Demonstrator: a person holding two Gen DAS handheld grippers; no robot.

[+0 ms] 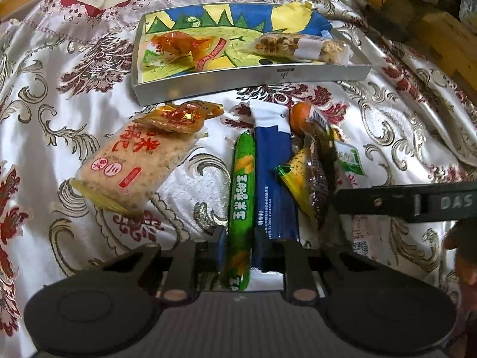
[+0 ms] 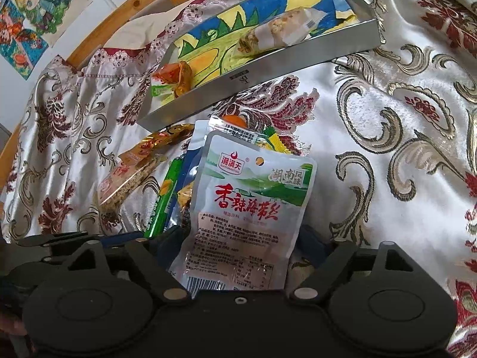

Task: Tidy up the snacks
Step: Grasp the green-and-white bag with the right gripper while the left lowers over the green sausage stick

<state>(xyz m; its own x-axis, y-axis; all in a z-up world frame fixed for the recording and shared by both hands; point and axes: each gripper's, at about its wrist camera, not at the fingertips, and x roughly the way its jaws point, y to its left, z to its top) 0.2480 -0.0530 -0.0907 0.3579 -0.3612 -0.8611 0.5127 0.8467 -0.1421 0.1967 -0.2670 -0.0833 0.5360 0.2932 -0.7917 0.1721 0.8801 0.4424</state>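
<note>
Pick-up step: left gripper point(image 1: 237, 246) clamped on near end of green sausage stick point(image 1: 241, 197), right gripper point(image 2: 238, 247) jaws apart around white seaweed pouch point(image 2: 247, 205), not visibly pinching; next, likely carry both to far tray point(image 1: 253, 82)

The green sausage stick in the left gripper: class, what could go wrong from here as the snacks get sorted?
1. The left gripper clamps the green sausage stick near one end, so it may pivot or slip when lifted.
2. The blue packet lies against it and could be dragged along.
3. The right gripper straddles the white pouch, whose slick foil might slide out.
</note>
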